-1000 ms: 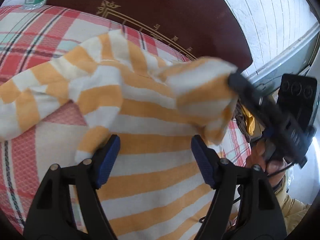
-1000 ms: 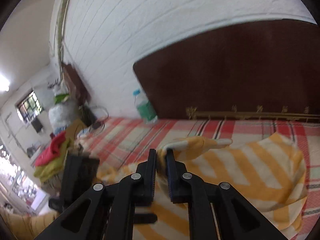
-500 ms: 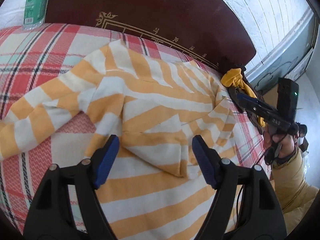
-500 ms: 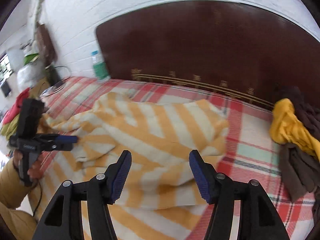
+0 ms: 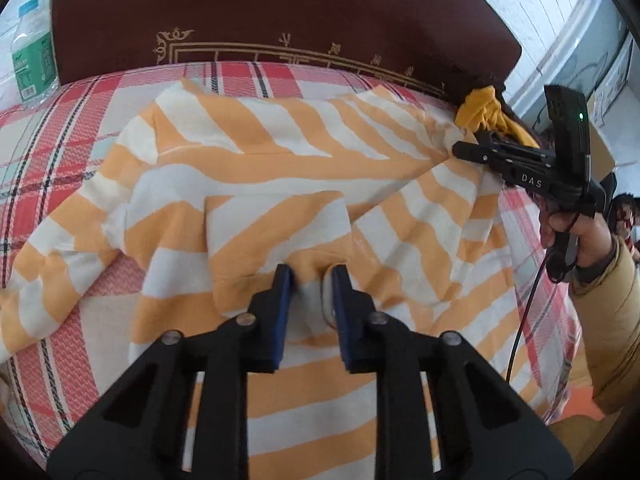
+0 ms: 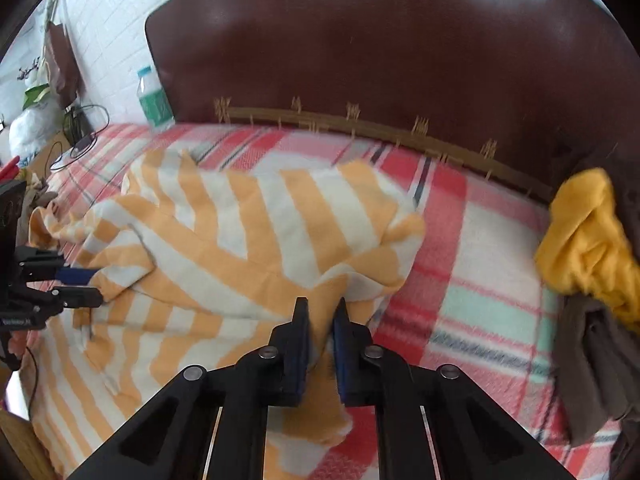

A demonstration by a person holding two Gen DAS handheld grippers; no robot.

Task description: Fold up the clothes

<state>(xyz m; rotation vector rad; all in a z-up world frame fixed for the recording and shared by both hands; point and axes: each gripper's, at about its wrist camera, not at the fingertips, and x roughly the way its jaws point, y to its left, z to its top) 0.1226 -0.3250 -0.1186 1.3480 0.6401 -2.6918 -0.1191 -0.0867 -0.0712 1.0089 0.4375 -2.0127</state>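
A striped garment (image 5: 280, 168) is spread on a plaid bed (image 6: 472, 248) before a dark headboard (image 6: 380, 52); it is pinched by closing left tongs (image 5: 310, 280) and by right tongs (image 6: 322, 312).

We have two fisheye views, each riding on a hand-held tool and looking forward and down along its tongs, close over the bed (image 5: 52, 128). Our left wrist view faces the dark headboard (image 5: 280, 12). Our right wrist view faces the same headboard. Both share the striped garment (image 5: 280, 168), the plaid blanket, the bottle (image 6: 154, 100) and the yellow cloth (image 6: 588, 236).
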